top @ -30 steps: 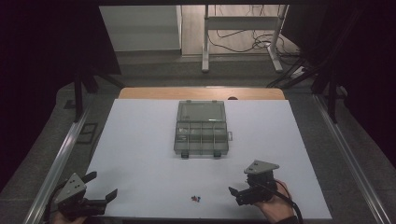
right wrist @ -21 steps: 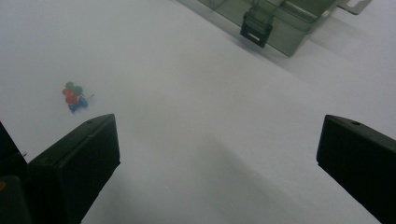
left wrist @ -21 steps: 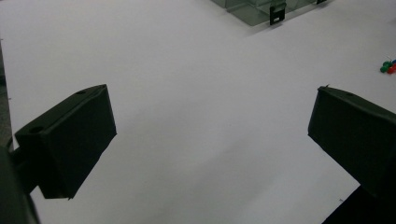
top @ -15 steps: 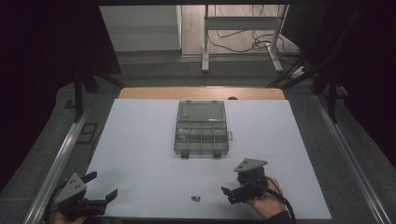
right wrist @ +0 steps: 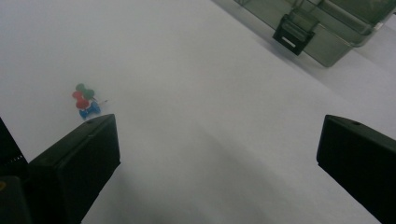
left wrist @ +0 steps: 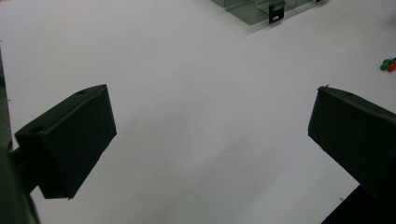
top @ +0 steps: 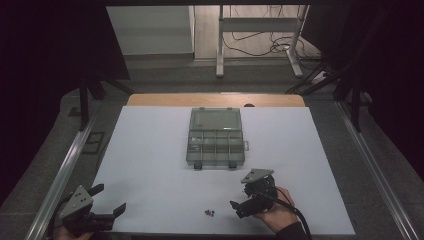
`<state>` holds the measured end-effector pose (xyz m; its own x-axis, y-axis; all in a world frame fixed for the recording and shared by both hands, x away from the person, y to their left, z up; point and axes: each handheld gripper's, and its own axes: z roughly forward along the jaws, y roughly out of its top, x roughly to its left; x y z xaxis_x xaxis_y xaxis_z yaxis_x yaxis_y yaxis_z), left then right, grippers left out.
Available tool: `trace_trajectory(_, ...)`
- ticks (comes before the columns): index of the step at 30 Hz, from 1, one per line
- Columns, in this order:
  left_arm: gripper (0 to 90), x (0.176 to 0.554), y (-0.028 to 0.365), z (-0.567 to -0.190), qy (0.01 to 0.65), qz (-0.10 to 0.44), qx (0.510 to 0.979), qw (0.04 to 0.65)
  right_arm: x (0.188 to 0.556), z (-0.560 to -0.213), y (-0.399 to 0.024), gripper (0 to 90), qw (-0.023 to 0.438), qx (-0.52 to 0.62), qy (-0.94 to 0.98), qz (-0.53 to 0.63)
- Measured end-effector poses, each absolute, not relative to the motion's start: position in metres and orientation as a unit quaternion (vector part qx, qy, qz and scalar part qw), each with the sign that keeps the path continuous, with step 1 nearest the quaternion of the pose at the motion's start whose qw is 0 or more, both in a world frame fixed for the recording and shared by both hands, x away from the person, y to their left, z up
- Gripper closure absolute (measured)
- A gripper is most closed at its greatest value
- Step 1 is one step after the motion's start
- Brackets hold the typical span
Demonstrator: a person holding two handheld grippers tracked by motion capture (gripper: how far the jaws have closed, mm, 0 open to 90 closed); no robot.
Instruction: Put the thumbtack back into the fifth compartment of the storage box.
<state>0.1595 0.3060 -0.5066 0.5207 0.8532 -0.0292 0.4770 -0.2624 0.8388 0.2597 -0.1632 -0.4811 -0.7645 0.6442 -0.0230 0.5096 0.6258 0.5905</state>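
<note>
Three small push pins (top: 209, 213), one green, one red, one blue, lie bunched together on the white table sheet (top: 150, 150) near its front edge; we see them again in the right gripper view (right wrist: 84, 100), just beyond that gripper's left-hand jaw, and at the far right edge of the left gripper view (left wrist: 388, 63). Beside them to the right in the high view, the right gripper (top: 239, 209) is held low over the sheet by the person's right hand (top: 272, 214), jaws spread wide with nothing between them, a grey three-cornered plate on top. We note the smoky translucent plastic compartment box (top: 216, 139) well beyond the pins at the middle of the sheet, lid shut, two dark latches on its near side; one latch shows in the right gripper view (right wrist: 292, 34). Left gripper (top: 110, 203) sits at the front left corner of the sheet, well apart from pins and box, jaws likewise wide open and holding nothing.
</note>
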Motion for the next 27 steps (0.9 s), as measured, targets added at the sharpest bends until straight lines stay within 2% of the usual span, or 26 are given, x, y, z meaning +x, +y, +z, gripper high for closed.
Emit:
trace_trajectory(16, 1.2, 0.159, 0.306, -0.506, 0.433, 0.223, 0.765, 0.422, 0.264, -0.485, -0.137, 1.1, 0.106, 0.301, 0.909, 0.266)
trace_trajectory(23, 1.3, 0.159, 0.305, -0.506, 0.429, 0.223, 0.767, 0.421, 0.267, -0.485, -0.128, 12.9, 0.095, 0.289, 0.915, 0.265)
trace_trajectory(27, 1.3, 0.159, 0.305, -0.506, 0.427, 0.224, 0.769, 0.420, 0.269, -0.485, -0.124, 15.9, 0.089, 0.289, 0.916, 0.263)
